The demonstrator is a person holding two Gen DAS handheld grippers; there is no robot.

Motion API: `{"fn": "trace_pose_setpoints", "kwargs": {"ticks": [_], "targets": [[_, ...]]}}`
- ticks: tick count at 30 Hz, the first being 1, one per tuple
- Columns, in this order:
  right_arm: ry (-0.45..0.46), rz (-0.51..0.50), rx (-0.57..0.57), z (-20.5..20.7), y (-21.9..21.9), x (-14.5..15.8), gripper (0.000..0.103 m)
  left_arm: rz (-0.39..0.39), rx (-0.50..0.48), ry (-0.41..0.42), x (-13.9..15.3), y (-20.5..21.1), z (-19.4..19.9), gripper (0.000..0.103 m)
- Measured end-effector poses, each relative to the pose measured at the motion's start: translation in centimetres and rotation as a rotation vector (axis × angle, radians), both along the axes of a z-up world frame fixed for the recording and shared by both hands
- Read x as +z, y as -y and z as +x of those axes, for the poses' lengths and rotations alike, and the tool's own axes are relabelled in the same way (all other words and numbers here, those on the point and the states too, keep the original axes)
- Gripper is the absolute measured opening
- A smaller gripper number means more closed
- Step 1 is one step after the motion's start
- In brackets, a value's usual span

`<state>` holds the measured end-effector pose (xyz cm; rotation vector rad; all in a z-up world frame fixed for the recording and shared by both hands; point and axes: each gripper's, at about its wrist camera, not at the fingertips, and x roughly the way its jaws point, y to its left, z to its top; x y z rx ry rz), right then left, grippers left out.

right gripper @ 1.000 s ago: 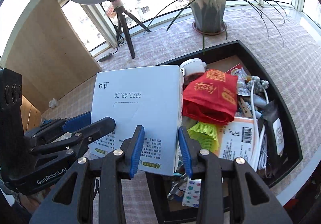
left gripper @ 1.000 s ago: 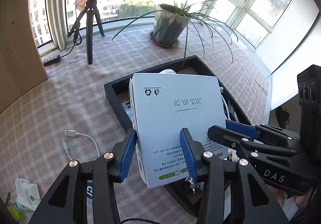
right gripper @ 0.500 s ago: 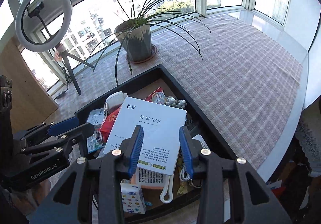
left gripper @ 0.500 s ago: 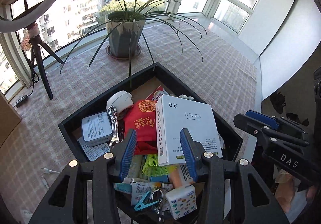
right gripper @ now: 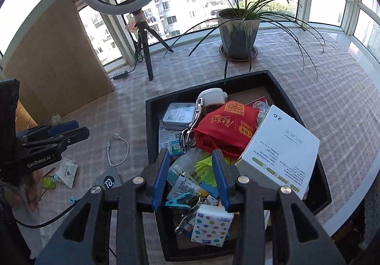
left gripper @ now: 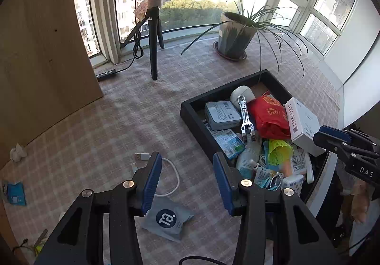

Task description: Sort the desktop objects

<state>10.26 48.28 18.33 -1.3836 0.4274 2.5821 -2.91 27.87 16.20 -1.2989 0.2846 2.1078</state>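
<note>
White cable (left gripper: 166, 174): loose on the checked surface (left gripper: 106, 127), well left of the black tray (left gripper: 192, 117), curled in a loop with its plug end free. Also seen in the right wrist view (right gripper: 118, 148), same place, apart from the tray wall. Grey packet (left gripper: 167, 217) just beside the cable, on the side away from the tray. Further small scraps farther out from the tray; too small to identify.

Tray contents: heaped. White box (right gripper: 280, 148) tilted on the pile against the right wall; red bag (right gripper: 225, 127) beside it; grey tin (right gripper: 178, 115) toward the far left corner; tissue pack (right gripper: 211, 224) at the near edge.

Left claw (left gripper: 187, 179): open, empty, hovering above the surface between cable and tray wall. Right claw (right gripper: 191, 179): open, empty, hovering over the near part of the tray.

Handling, judged: cable light, limp, likely to sag and swing once lifted; best pinched at the middle of the loop or on the stiff plug. Packet soft, thin, flat on the cloth; likely to need a pinch at a raised edge. Cloth liable to bunch under a low approach.

Status, judged: sorting unfinished; loose items outside the tray not yet collected.
</note>
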Motion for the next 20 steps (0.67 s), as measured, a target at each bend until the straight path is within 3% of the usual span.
{"fn": "trace_pose_setpoints", "kwargs": {"ticks": [10, 15, 20], "targets": [[0.082, -0.011, 0.269, -5.1, 9.5, -3.8, 0.037, -0.027, 0.338, 0.074, -3.2, 19.4, -1.8, 0.043], [0.169, -0.030, 0.336, -7.2, 12.9, -7.2, 0.039, -0.026, 0.435, 0.147, -6.1, 23.8, -2.1, 0.049], [0.241, -0.058, 0.375, -9.4, 14.8, -9.9, 0.044, -0.022, 0.463, 0.255, -9.6, 24.6, -2.5, 0.051]]}}
